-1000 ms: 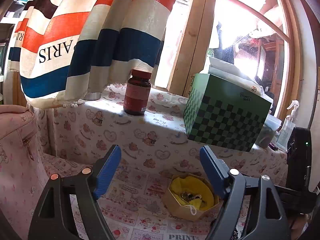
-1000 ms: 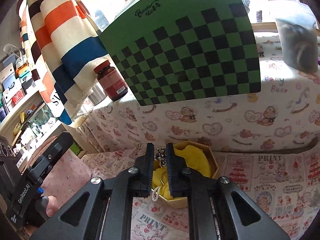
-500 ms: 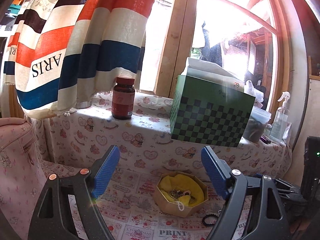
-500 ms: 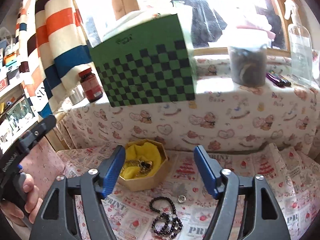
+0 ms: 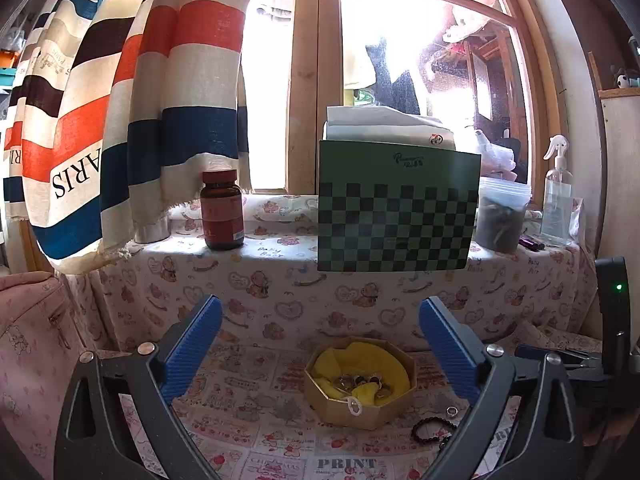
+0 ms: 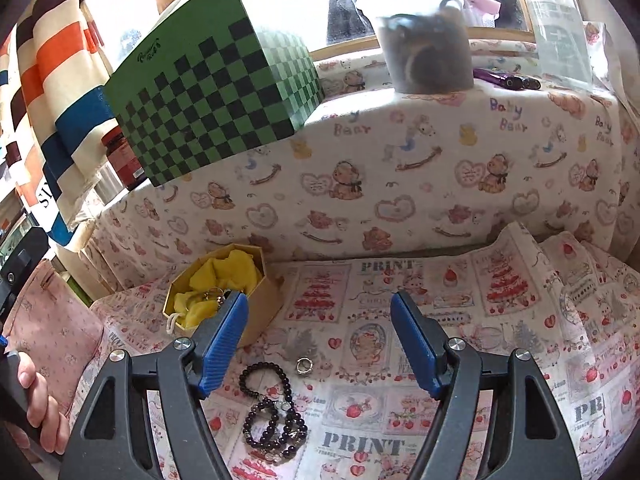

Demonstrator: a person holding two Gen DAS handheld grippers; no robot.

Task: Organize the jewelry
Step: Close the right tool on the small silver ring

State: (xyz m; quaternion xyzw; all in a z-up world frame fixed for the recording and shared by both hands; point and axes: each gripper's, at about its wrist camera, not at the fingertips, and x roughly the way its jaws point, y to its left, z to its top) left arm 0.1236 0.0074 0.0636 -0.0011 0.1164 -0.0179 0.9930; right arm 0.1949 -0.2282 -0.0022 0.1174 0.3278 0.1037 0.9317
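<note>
Blue-padded right gripper point(image 6: 319, 330) tilts down, jaws wide and empty, over a bead bracelet point(image 6: 273, 414) stretching toward the camera; left gripper point(image 5: 320, 346) is opening, empty.

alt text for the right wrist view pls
The open right gripper hovers empty over a printed cloth, above a black beaded bracelet and a small silver ring. To its left sits an octagonal cardboard box with yellow lining, holding jewelry.

Left tool point(image 5: 318, 344) opening, empty; right tool point(image 6: 320, 340) gaping, empty.
</note>
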